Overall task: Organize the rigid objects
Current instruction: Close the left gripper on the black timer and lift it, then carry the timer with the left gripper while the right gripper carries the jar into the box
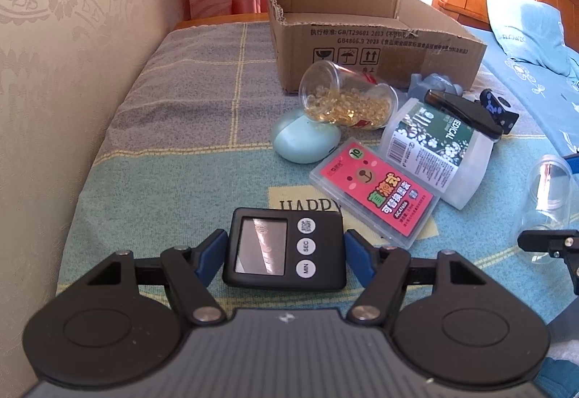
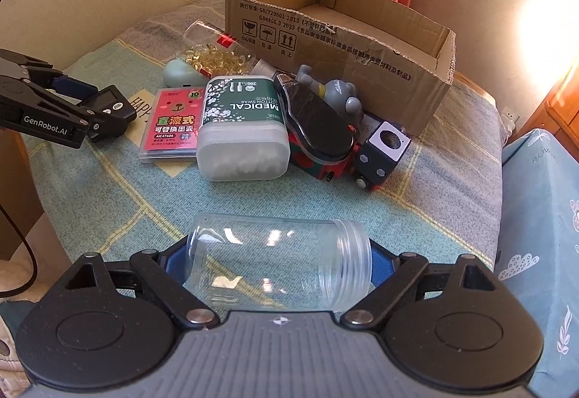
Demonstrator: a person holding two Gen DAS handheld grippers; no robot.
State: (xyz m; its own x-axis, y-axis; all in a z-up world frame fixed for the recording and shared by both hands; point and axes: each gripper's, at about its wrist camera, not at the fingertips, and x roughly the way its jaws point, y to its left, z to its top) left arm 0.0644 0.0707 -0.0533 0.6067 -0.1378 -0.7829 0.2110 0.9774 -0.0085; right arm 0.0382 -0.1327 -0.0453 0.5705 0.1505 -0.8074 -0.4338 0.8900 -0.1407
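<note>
My left gripper (image 1: 284, 255) is shut on a black digital timer (image 1: 284, 249), held just above the bedspread; it also shows in the right wrist view (image 2: 108, 108). My right gripper (image 2: 278, 264) is shut on an empty clear plastic jar (image 2: 278, 260) lying sideways between its blue pads; the jar shows at the right edge of the left wrist view (image 1: 550, 188). An open cardboard box (image 1: 380, 46) stands at the back of the bed, also seen in the right wrist view (image 2: 343, 46).
In front of the box lie a jar of yellow capsules (image 1: 347, 97), a pale green case (image 1: 305, 141), a pink card box (image 1: 374, 188), a cotton swab tub (image 2: 242, 130), a grey figure (image 2: 336, 93) and a black toy cube (image 2: 383, 151). A wall runs along the left.
</note>
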